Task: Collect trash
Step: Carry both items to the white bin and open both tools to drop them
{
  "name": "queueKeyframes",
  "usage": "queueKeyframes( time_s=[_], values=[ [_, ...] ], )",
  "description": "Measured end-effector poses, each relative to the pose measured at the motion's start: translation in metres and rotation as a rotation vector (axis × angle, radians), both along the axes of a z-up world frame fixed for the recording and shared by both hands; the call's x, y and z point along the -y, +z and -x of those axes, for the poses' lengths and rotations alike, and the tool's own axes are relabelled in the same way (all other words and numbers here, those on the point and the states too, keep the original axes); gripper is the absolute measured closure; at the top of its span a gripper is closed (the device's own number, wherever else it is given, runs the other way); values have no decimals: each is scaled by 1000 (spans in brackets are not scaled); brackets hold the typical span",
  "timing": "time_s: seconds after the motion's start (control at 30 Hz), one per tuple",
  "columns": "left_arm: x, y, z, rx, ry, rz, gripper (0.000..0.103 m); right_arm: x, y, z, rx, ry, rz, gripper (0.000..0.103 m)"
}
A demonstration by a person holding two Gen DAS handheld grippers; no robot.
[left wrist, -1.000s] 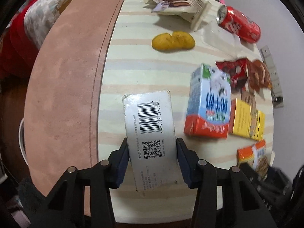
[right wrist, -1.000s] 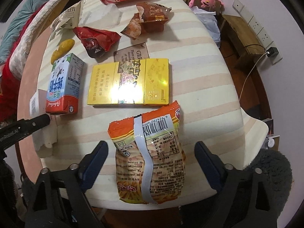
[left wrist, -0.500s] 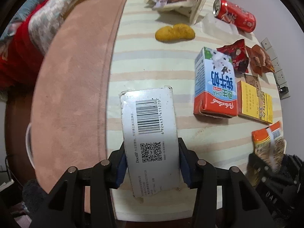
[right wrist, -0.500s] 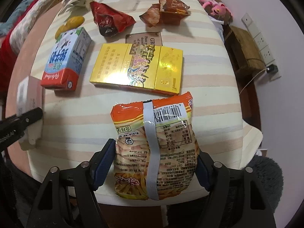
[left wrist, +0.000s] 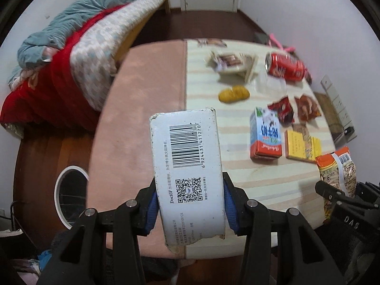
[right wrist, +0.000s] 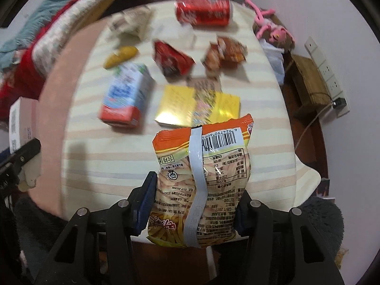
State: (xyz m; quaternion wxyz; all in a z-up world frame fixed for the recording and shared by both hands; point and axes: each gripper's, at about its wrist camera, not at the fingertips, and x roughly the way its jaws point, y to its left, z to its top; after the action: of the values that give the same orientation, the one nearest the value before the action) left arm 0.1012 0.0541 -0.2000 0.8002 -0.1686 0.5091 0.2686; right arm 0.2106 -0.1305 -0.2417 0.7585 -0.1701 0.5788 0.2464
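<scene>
Gripping a white cardboard box [left wrist: 188, 166] with a barcode and QR code, the left gripper [left wrist: 190, 207] holds it clear above the pink edge of the table [left wrist: 142, 142]. The right gripper [right wrist: 192, 204] has just been closing its jaws, which now press the sides of an orange crinkly snack bag [right wrist: 201, 180] above the striped tablecloth [right wrist: 106, 156]. Behind lie a blue-and-red milk carton [right wrist: 125, 99], a flat yellow box [right wrist: 197, 109], a red drinks can [right wrist: 203, 11] on its side and crumpled wrappers [right wrist: 173, 59].
</scene>
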Motion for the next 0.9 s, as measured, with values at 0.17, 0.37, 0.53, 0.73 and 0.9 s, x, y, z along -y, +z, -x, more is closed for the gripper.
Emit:
queueKeyframes(
  time_s=[0.17,0.37,0.53,0.73,0.9],
  values=[
    [-24,25,30,79,32,-11,60,-21,43,9,24,36,-81,47],
    [-74,52,88,141,112,-46,60,-70,87,32,12,129,-201,47],
    [-130,57,145,152,226,-63,60,-152,105,79,-29,279,-271,47],
    [-220,25,232,168,433,34,60,-271,78,155,-127,466,-289,47],
    [-282,-42,288,131,553,155,60,-361,18,211,-238,575,-249,47]
  ],
)
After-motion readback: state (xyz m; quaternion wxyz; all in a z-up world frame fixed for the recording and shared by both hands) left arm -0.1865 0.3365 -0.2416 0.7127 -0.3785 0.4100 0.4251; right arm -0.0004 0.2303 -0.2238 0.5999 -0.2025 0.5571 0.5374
